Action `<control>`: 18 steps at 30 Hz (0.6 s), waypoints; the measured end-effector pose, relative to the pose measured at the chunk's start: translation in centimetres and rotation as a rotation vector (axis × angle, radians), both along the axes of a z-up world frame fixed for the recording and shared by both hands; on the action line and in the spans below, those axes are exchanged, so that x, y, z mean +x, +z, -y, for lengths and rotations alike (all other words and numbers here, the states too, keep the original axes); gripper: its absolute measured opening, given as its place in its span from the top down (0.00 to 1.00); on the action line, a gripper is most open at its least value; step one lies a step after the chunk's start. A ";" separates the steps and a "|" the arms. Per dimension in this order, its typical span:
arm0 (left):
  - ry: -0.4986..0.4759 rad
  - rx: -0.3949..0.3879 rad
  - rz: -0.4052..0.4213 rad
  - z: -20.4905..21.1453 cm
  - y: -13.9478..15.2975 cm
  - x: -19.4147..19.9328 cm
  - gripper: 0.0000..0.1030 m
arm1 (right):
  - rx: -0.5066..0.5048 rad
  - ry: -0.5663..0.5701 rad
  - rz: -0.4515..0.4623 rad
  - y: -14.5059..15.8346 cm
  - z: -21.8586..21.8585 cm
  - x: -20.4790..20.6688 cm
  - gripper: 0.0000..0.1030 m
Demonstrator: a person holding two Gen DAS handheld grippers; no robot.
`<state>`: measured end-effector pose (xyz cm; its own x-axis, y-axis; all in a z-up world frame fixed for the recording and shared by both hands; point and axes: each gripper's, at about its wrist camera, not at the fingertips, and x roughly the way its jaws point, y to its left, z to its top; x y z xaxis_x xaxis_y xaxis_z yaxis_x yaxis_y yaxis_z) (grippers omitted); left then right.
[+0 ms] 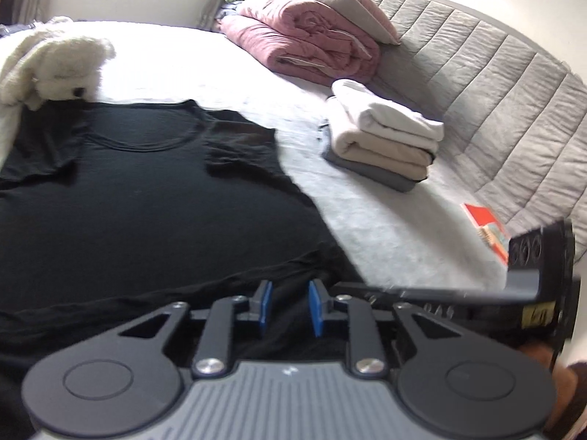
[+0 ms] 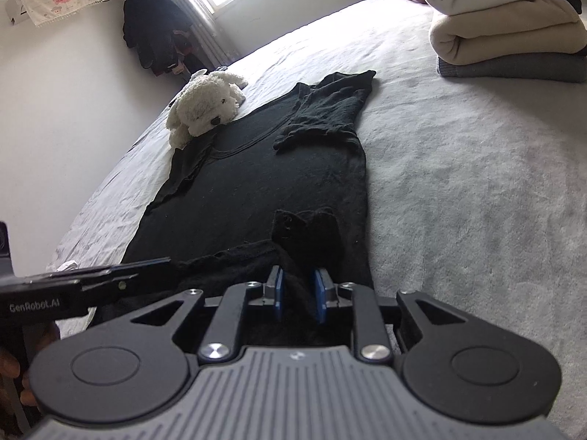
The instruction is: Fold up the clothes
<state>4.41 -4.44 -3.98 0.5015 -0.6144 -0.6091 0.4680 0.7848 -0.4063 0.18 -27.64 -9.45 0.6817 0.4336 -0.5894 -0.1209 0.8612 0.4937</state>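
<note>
We see a bed point(image 2: 458, 190) under a pale grey cover filling both wrist views, with a quilted grey headboard point(image 1: 477, 84) curving along its far side in the left view. A black T-shirt point(image 1: 146, 198) lies spread flat across the cover, neckline away from us, both sleeves folded in over the chest; its hem is bunched up at the near edge of the bed. At the head end we see a rolled pink duvet point(image 1: 312, 44) with a pillow point(image 1: 337, 3) leaning on it. Nearer the shirt, and well apart from it, stands a stack of folded clothes point(image 1: 381, 135), white and beige over grey. A white plush dog point(image 2: 205, 106) rests at the shirt's left shoulder, touching the fabric. A small red card point(image 1: 488, 227) lies by the headboard.

The 2 hand-held grippers meet at the hem. The right gripper point(image 2: 299, 295) has its blue pads set narrow with a gathered fold of the hem rising between them, and we read it as gripping the cloth. The left gripper point(image 1: 290, 306), just beside it, is also narrow, with dark fabric filling the gap; we cannot tell from either view whether its pads press on the cloth.
</note>
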 end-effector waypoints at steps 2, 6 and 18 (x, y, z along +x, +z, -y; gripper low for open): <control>-0.006 -0.035 -0.051 1.3 -0.4 1.0 0.79 | 0.007 0.004 -0.001 0.1 0.2 -0.3 0.77; -0.015 -0.064 -0.173 3.7 -1.7 2.7 0.78 | 0.001 0.014 0.004 0.2 0.4 -0.8 0.77; -0.062 0.015 -0.212 8.1 -0.9 4.1 0.61 | -0.076 0.031 0.018 0.1 0.1 -0.7 0.77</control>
